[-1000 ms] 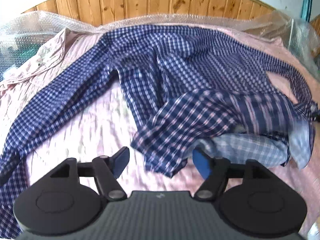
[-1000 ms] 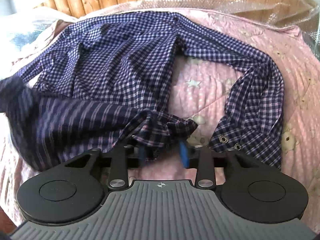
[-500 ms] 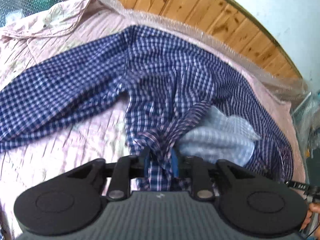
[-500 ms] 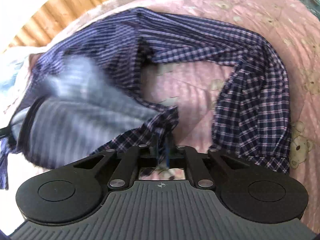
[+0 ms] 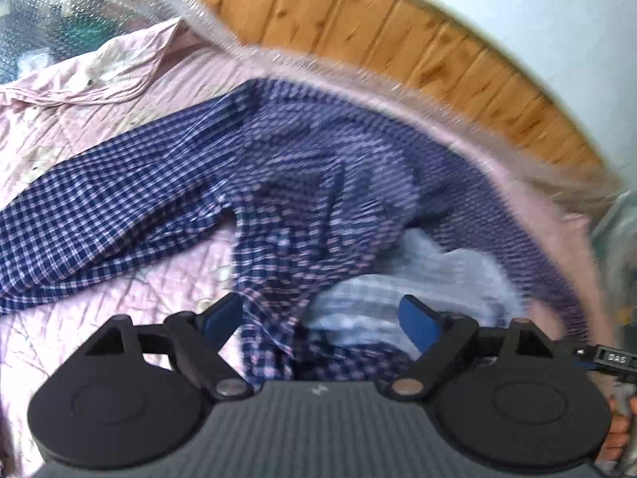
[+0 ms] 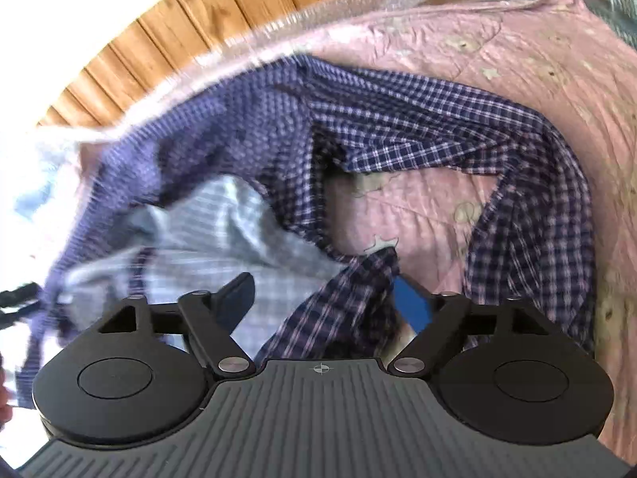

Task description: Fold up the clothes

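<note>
shirt (image 5: 167, 199): navy-and-white check, thin woven cloth, rumpled — lies on the bed, hem flipped to show paler inside
bed cover (image 6: 497, 59): pink quilted, star print
left claw (image 5: 322, 318): jaws opening, wide apart — shirt hem between, pads off it
right claw (image 6: 324, 298): jaws opening, hem bunch between, no grip
headboard (image 5: 358, 20): knotty wood planks
</note>
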